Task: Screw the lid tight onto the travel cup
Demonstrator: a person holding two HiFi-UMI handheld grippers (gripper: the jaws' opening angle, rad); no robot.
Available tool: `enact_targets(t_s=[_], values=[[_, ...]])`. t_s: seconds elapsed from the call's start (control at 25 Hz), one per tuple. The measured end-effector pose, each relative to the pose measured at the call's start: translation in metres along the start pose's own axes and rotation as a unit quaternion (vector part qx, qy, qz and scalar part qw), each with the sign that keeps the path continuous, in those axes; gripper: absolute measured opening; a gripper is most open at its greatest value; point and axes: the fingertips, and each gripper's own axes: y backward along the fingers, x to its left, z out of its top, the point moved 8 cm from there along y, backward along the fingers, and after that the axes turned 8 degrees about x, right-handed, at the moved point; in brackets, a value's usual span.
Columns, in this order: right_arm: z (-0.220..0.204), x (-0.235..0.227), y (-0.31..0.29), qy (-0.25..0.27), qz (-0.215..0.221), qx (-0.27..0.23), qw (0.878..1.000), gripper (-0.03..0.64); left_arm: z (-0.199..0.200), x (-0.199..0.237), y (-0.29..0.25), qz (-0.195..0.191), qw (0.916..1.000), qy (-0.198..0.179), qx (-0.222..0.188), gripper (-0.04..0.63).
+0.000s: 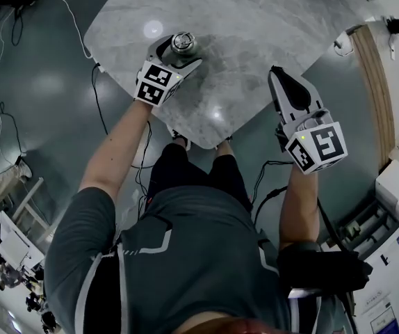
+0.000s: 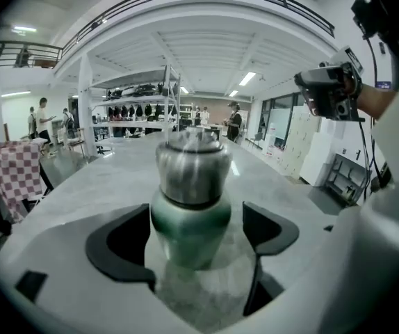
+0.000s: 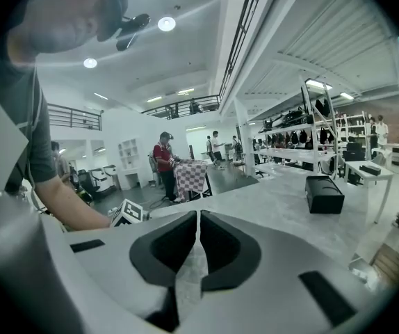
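Observation:
The travel cup (image 2: 189,223) has a green body and a steel lid (image 2: 192,167) sitting on top. It stands upright on the marble table (image 1: 248,26), near the left side. My left gripper (image 2: 198,232) is open with its jaws on either side of the cup's body; a gap shows at the right jaw and the cup looks blurred. From the head view the lid (image 1: 183,42) shows just past the left gripper (image 1: 178,53). My right gripper (image 1: 277,74) hovers over the table's right part, shut with nothing between its jaws (image 3: 197,239).
A black box (image 3: 324,194) lies at the table's far right end. The table's near corner points toward the person's legs. Cables run across the floor at the left. White cabinets (image 1: 394,207) stand at the right. People and shelving are in the background.

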Motion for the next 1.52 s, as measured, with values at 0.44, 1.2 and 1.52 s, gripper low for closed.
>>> enact_targets(t_s=[0.44,1.2,1.52], values=[[0.043,0.023,0.040,0.014,0.012,-0.036,0.999,0.038,0.043,-0.023,0.091,0.029,0.9980,0.003,-0.055,0.408],[0.111,0.073,0.106,0.042,0.032,-0.097,0.994,0.038,0.158,-0.083,0.286,0.062,0.9651,0.028,-0.253,0.131],[0.122,0.070,0.117,0.036,0.040,-0.111,0.992,0.034,0.176,-0.096,0.304,0.080,0.9635,0.058,-0.249,0.009]])
